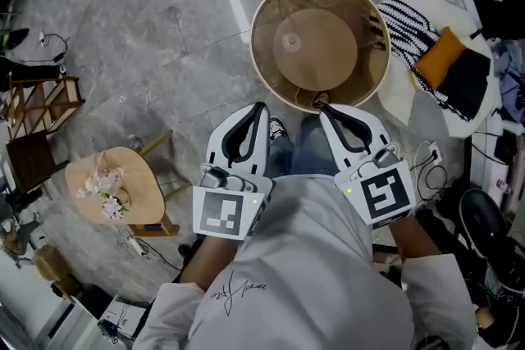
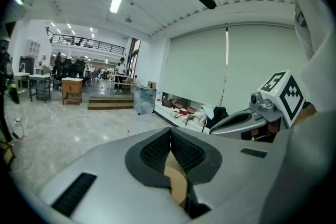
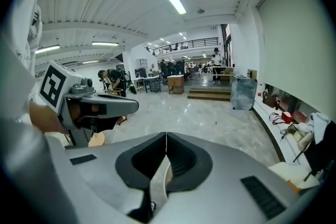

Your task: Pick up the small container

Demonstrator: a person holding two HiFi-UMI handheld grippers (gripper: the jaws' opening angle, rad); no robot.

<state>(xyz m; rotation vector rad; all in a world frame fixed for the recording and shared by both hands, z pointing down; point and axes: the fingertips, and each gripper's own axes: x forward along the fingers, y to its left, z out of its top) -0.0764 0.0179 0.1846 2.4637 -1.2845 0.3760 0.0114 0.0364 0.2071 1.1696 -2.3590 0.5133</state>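
White shirt cloth point(image 1: 312, 258) fills the bottom of the head view, with both sleeves reaching forward to the two claws. At far left a low wooden stool point(image 1: 141, 186) stands on the grey stone floor point(image 1: 164, 12) and carries a small bunch of pale flowers point(image 1: 105, 191). It stands well apart from everything else.

Next comes the left gripper point(image 1: 261, 106). Its own view shows the ribbed black pads pressed together at the tips, pinching nothing. A tan surface shows through the gap behind them.

Ahead of both claws, and between the lines they point along, the small container point(image 1: 353, 8) sits upright on the floor. It is a round, open, tan tub. Its near rim lies just beyond the two tips, with the left tip just beside its lower left edge.

On the other side, the right gripper point(image 1: 321, 106) points at the near rim. Whether it touches cannot be told. Its pads are likewise pressed together and empty.

Farthest right lies a heap of striped, orange and black cloth point(image 1: 447, 61), close beside the tub.
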